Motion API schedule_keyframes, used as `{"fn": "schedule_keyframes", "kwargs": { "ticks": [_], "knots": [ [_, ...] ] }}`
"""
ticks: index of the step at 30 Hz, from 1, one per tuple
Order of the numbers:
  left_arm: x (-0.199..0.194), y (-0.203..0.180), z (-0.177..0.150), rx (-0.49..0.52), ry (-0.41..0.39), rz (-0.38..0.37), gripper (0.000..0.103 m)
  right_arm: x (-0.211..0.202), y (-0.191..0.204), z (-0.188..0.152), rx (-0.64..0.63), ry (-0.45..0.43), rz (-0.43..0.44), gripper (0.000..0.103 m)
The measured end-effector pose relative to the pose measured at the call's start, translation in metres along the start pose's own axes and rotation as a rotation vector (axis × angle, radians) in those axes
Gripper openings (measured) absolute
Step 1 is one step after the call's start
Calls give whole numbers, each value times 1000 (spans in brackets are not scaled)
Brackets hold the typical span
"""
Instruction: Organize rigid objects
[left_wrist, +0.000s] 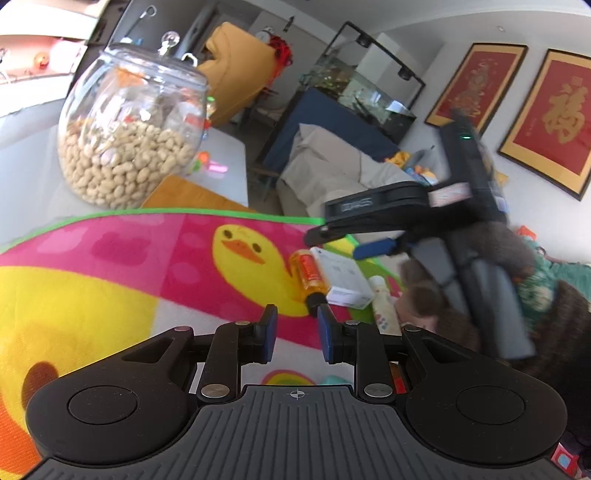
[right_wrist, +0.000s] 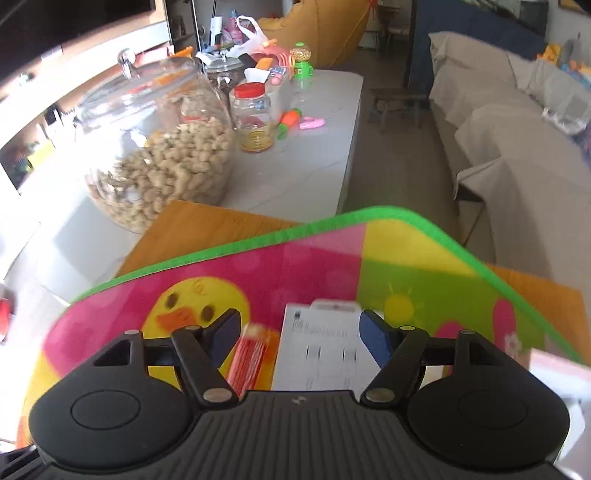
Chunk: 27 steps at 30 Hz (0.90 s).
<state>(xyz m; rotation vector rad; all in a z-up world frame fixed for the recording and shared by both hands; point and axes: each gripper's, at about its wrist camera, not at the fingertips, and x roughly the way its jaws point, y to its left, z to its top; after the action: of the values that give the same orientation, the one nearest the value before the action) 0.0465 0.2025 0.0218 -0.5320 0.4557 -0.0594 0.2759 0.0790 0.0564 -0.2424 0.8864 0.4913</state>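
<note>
A colourful duck mat (left_wrist: 147, 266) (right_wrist: 314, 251) lies on the table. On it lie an orange bottle with a black cap (left_wrist: 308, 275) (right_wrist: 251, 354), a white box (left_wrist: 343, 277) (right_wrist: 321, 347) beside it, and a pale bottle (left_wrist: 384, 299) to the right of the box. My left gripper (left_wrist: 295, 332) is open and empty, just short of the orange bottle's cap. My right gripper (right_wrist: 299, 332) (left_wrist: 351, 240) is open and hovers above the white box and the orange bottle, touching neither.
A big glass jar of peanuts (left_wrist: 129, 129) (right_wrist: 159, 147) stands behind the mat on a white table (right_wrist: 295, 166). A red-lidded jar (right_wrist: 253, 118) and toys stand farther back. A wooden board (right_wrist: 207, 225) lies under the mat. A covered sofa (right_wrist: 517, 129) is at the right.
</note>
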Motion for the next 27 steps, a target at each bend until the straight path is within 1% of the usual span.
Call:
{"fn": "schedule_keyframes", "kwargs": {
  "ticks": [2, 3, 4, 5, 7, 8, 9, 10, 11, 12, 15, 17, 18, 19, 20, 22, 23, 24, 26, 27],
  "knots": [
    [-3, 1, 1, -4, -6, -17, 26, 16, 6, 6, -72, -2, -68, 72],
    [-4, 2, 2, -8, -9, -26, 26, 23, 6, 10, -74, 9, -91, 72],
    [-5, 3, 1, -12, -10, -32, 26, 29, 2, 13, -58, 34, -92, 72],
    [-6, 3, 1, -16, -9, -34, 26, 35, -4, 14, -28, 62, -81, 72],
    [-6, 5, 0, -28, -3, -31, 26, 36, -13, 11, 15, 89, -55, 70],
    [-5, 7, 0, -36, 2, -27, 26, 35, -13, 8, 12, 106, -42, 62],
    [-5, 8, -1, -46, 5, -24, 26, 31, -12, 3, -4, 109, -27, 57],
    [-4, 9, 1, -54, 7, -20, 26, 26, -9, -2, -33, 113, -8, 55],
    [-3, 10, 1, -60, 8, -15, 26, 19, -4, -9, -73, 126, 20, 50],
    [-2, 11, 0, -63, 9, -9, 26, 11, 1, -17, -111, 135, 45, 49],
    [2, 14, 2, -81, 20, 3, 26, -13, 11, -46, -183, 156, 100, 49],
    [9, 15, 9, -96, 42, 12, 26, -33, 17, -68, -225, 160, 136, 49],
    [15, 15, 14, -85, 58, 17, 26, -41, 18, -78, -240, 159, 153, 49],
    [22, 14, 20, -65, 67, 40, 26, -49, 19, -87, -251, 155, 166, 49],
    [30, 13, 26, -50, 72, 78, 26, -56, 20, -96, -258, 150, 175, 49],
    [46, 14, 34, -43, 88, 148, 26, -70, 21, -111, -268, 123, 170, 49],
    [52, 13, 36, -42, 99, 161, 27, -77, 23, -118, -282, 101, 163, 49],
    [58, 11, 38, -37, 114, 165, 27, -87, 28, -127, -306, 67, 150, 52],
    [69, 5, 43, -20, 158, 158, 27, -108, 29, -144, -342, -6, 125, 57],
    [73, 2, 45, -16, 157, 149, 27, -119, 29, -152, -347, -48, 120, 57]
  ]
}}
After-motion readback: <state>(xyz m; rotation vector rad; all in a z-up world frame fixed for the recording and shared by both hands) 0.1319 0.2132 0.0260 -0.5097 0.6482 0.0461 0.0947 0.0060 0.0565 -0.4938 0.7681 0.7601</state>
